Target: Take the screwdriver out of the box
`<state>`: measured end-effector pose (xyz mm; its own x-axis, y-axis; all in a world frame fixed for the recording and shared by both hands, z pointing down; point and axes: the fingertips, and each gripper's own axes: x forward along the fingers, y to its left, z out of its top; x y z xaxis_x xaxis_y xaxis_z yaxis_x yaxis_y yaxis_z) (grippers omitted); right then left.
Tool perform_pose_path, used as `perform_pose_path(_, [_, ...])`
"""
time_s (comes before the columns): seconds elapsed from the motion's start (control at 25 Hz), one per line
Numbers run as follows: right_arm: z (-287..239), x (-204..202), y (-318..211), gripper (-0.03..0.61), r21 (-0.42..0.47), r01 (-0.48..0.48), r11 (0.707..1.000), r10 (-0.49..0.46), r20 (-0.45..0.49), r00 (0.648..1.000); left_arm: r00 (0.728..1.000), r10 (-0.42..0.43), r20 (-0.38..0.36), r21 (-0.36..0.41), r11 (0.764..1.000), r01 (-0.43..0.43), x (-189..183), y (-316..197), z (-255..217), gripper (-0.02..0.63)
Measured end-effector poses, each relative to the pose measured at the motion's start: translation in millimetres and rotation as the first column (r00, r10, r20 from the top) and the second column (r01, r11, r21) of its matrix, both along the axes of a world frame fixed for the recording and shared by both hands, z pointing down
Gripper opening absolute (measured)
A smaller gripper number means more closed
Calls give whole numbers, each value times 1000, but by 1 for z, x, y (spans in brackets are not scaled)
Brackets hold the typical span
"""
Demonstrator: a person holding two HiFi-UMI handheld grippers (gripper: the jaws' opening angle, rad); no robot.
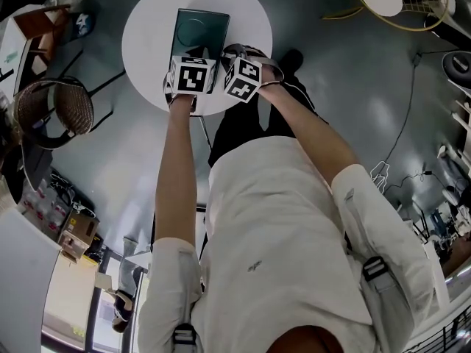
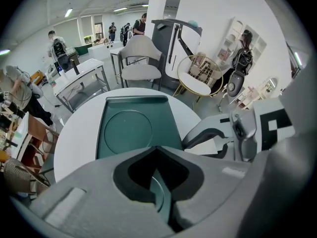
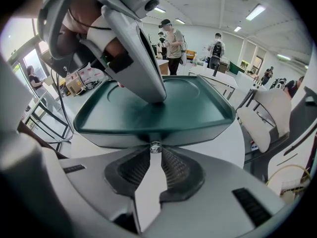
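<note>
A dark green box (image 1: 200, 31) lies closed on the round white table (image 1: 147, 43); no screwdriver shows. Both grippers stand at the box's near edge, pointing steeply down. My left gripper (image 1: 193, 68) is shut and empty, and its tip rests on the lid (image 3: 148, 110), as the right gripper view shows (image 3: 156, 97). In the left gripper view its closed jaws (image 2: 156, 148) hover over the green lid (image 2: 133, 123). My right gripper (image 3: 155, 150) meets the box's side wall, its tips closed on a small silver catch (image 3: 155, 146) there. It also shows in the head view (image 1: 237, 63).
A wicker chair (image 1: 55, 109) stands left of the table and a grey chair (image 2: 141, 63) beyond it. A wire side table (image 2: 198, 76) is at the far right. Cardboard boxes (image 1: 77, 234) sit on the floor. People stand in the background.
</note>
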<state>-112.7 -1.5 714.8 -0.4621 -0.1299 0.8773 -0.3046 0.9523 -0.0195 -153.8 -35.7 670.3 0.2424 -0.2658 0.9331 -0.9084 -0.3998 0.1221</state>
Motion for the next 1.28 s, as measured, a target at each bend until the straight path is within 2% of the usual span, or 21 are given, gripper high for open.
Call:
perform_pose_path(0.24, [0, 4, -1, 75, -6, -5, 1000, 5, -9, 1000, 999, 29, 43, 7, 1000, -29, 5, -1, 0, 11])
perform_pose_path(0.68, [-1, 11, 0, 75, -27, -2, 1000, 1, -62, 998, 998, 42, 46, 3, 999, -42, 6, 0, 1, 11])
perform_pose_path(0.88, [1, 39, 9, 75, -43, -26, 999, 23, -69, 997, 1000, 23, 3, -5, 1000, -23, 6, 0, 0, 11])
perform_pose_path(1.28, [3, 68, 17, 75, -41, -55, 998, 51, -92, 995, 1000, 27, 14, 19, 999, -27, 6, -2, 1, 11])
